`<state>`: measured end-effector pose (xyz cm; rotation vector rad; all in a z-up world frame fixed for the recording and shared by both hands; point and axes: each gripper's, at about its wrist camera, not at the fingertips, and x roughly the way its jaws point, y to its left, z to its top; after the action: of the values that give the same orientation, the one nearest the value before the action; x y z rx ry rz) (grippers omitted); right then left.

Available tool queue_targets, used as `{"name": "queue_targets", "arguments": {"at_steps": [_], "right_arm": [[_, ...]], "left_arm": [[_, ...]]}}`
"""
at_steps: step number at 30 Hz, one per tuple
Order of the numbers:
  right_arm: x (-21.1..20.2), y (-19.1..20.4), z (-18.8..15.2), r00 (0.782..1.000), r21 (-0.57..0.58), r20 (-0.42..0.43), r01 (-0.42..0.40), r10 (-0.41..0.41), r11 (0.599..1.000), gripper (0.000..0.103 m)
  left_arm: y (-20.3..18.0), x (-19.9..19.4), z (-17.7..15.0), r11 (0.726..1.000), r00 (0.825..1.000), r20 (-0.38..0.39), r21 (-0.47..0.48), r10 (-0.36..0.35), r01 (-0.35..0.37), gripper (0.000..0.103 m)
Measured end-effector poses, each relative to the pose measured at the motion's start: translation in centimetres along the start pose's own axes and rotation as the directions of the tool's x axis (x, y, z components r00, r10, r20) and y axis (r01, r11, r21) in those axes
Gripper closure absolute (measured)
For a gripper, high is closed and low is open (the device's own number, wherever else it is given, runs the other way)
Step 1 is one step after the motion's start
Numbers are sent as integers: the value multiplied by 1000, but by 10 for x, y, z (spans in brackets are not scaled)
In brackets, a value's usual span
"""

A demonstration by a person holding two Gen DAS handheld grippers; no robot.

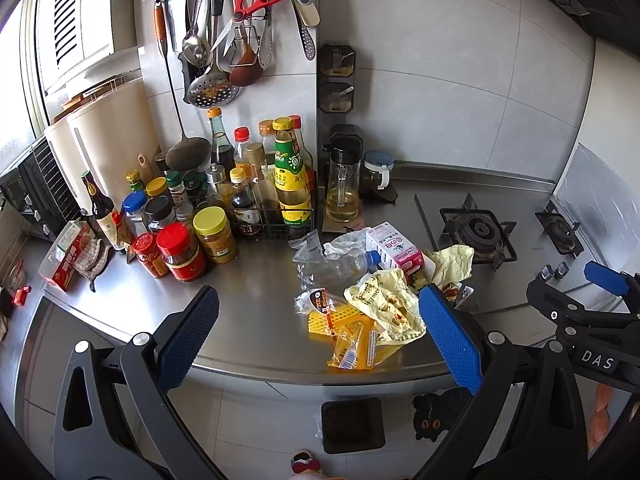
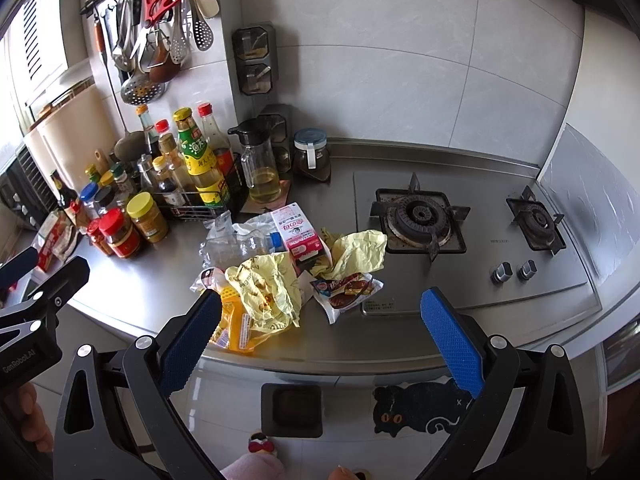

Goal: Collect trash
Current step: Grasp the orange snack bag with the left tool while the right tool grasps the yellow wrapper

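Note:
A pile of trash lies on the steel counter [image 1: 256, 300]: a crushed clear bottle [image 1: 336, 266], a pink milk carton [image 1: 394, 250], crumpled yellow paper [image 1: 384, 304], orange wrappers [image 1: 352, 344] and a snack wrapper [image 2: 346, 288]. The same pile shows in the right wrist view around the carton [image 2: 298, 234]. My left gripper [image 1: 316, 336] is open and empty, held in front of the counter edge near the pile. My right gripper [image 2: 320, 340] is open and empty, also before the edge. A black bin [image 2: 291, 408] stands on the floor below.
Sauce bottles and jars [image 1: 208, 208] crowd the counter's left back. An oil jug [image 1: 343, 184] stands behind the pile. A gas hob [image 2: 420, 220] takes the right side. Utensils [image 1: 224, 32] hang on the wall. A cat mat [image 2: 416, 408] lies on the floor.

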<state>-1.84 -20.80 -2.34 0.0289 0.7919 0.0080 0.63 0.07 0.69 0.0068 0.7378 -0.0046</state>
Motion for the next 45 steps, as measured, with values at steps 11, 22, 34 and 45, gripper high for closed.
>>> {"name": "queue_targets", "arguments": {"at_steps": [11,22,34,45], "right_arm": [[36,-18,1,999,24,23,-43,42,999,3],[150,-17,-28,973,78,-213,-76,91,994,14],[214,9,-38,938,67,-297,-167,180,984,30],[237,15,-41,922,56,-329,-198,206,979,63]], "left_arm": [[12,44,-12,1000,1000,-10,19,-23,24,8],[9,150,-84,978,956,-259,111,-141,174,12],[0,207,-128,956,921,-304,82,-244,281,27],[-19,255,-141,943,886,-371,69,-278,325,56]]}}
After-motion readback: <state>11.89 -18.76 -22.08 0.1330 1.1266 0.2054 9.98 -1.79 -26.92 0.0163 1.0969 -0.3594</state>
